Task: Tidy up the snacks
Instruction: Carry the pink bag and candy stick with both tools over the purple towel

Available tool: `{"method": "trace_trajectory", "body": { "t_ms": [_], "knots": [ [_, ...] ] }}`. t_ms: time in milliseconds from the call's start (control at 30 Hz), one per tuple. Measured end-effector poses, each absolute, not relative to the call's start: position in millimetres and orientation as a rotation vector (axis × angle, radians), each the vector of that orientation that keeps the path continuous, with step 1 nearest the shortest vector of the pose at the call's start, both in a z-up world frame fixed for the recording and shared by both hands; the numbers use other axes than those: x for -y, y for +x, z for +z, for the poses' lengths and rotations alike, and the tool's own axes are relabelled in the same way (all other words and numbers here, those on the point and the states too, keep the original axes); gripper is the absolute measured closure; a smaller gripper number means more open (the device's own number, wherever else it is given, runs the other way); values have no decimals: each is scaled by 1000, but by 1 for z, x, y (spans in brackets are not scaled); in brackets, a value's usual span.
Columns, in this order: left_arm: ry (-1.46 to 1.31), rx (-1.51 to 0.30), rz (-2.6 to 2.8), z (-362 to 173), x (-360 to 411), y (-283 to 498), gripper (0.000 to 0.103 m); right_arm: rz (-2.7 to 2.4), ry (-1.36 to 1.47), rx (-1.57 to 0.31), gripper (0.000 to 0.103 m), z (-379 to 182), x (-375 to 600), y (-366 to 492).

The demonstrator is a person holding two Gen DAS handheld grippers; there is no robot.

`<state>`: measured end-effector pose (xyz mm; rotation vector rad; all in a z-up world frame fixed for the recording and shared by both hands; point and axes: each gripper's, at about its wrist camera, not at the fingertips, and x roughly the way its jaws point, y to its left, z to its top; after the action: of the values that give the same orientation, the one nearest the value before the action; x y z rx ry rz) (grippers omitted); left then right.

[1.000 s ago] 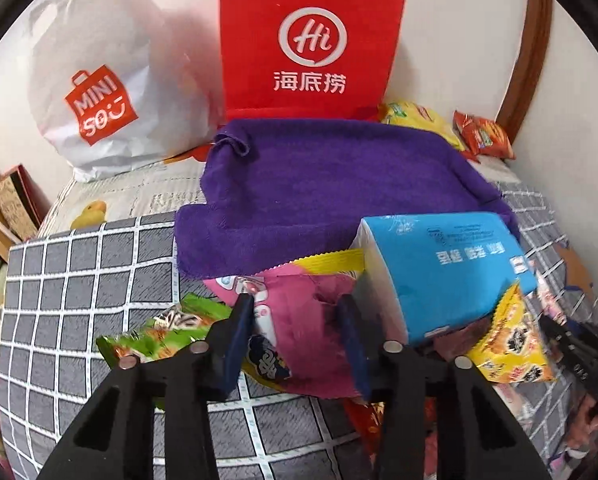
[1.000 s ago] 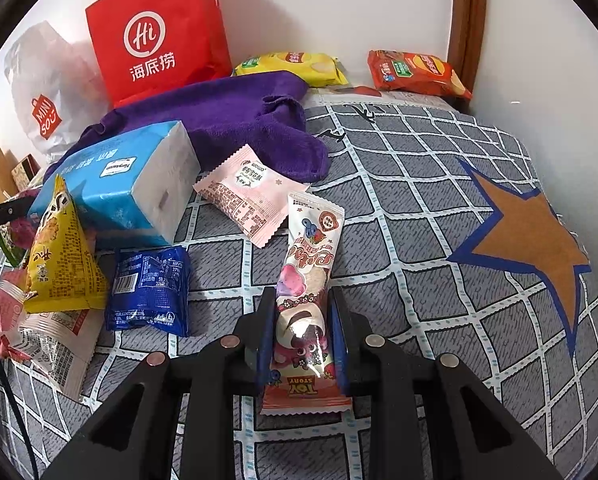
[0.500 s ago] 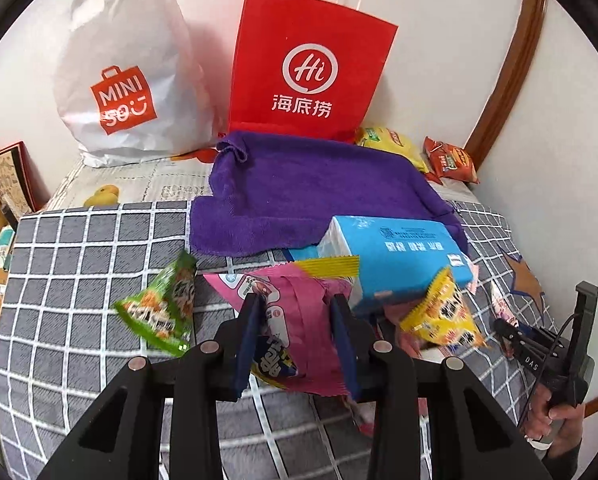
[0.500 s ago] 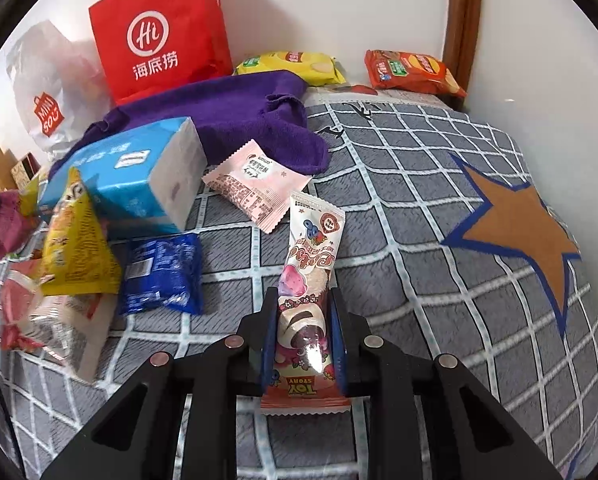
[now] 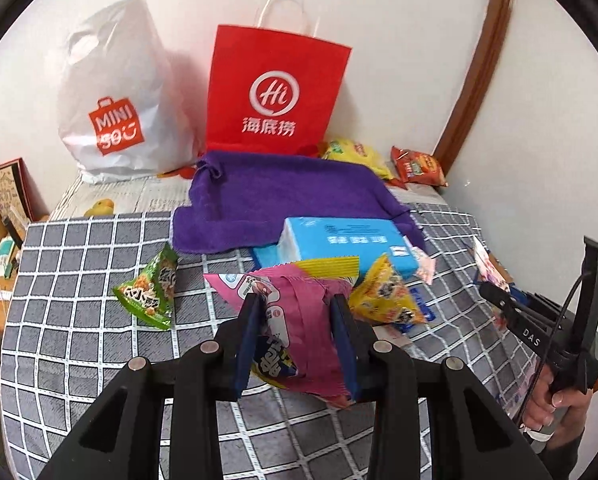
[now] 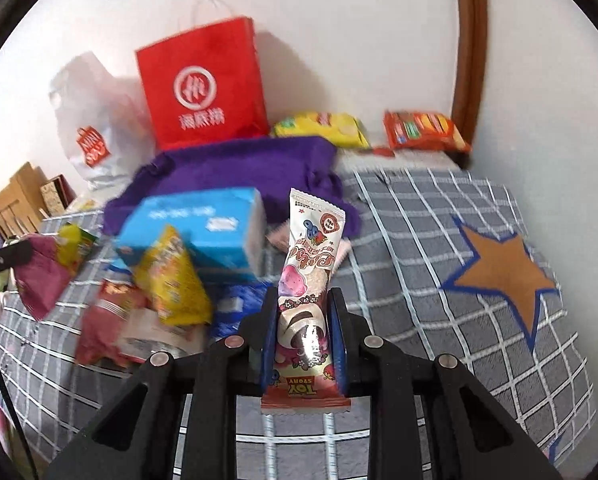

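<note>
Snack packets hang from both of my grippers above a grey checked bedcover (image 5: 79,344), each lifted clear of the pile so it can be carried without dragging its neighbours. My left gripper (image 5: 297,340) pinches a pink snack bag (image 5: 299,312) across its crumpled middle, the soft foil bunched between the blue pads, its yellow-edged top standing up toward the far side. My right gripper (image 6: 303,340) is pressed shut on a long Toy Story wafer bar (image 6: 309,276), gripped near its lower end so the wrapper rises upright in front of the camera. Below and between them lies what remains to sort: a blue tissue pack (image 5: 347,242) resting on the near edge of a purple towel (image 5: 283,196), a yellow snack bag (image 5: 387,300) leaning against the pack, and a green snack bag (image 5: 151,292) alone on the left. Against the far wall stand a red paper bag (image 5: 275,92) and a white Miniso bag (image 5: 119,92), with a yellow chip bag (image 5: 355,152) and an orange chip bag (image 5: 419,166) to their right, by the wall. I judge the red bag the likely destination, since it stands open-topped and upright. A hand (image 5: 555,404) at the right edge of the left view grips the other tool's handle.
</note>
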<state>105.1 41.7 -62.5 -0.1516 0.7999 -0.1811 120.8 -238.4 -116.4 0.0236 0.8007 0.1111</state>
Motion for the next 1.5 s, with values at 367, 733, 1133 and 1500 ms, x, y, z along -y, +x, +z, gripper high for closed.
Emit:
{"method": "trace_trajectory", "body": {
  "t_ms": [367, 733, 1133, 1500],
  "knots": [
    [-148, -755, -233, -27, -25, 113, 69, 139, -1, -722, 79, -62, 207, 134],
    [-144, -743, -221, -8, -23, 155, 69, 173, -22, -700, 79, -32, 189, 183],
    [-146, -749, -168, -2, -36, 227, 69, 201, -32, -677, 79, -21, 175, 263],
    [-142, -774, -147, -16, -41, 284, 69, 190, -10, -694, 79, -46, 187, 318]
  ]
}}
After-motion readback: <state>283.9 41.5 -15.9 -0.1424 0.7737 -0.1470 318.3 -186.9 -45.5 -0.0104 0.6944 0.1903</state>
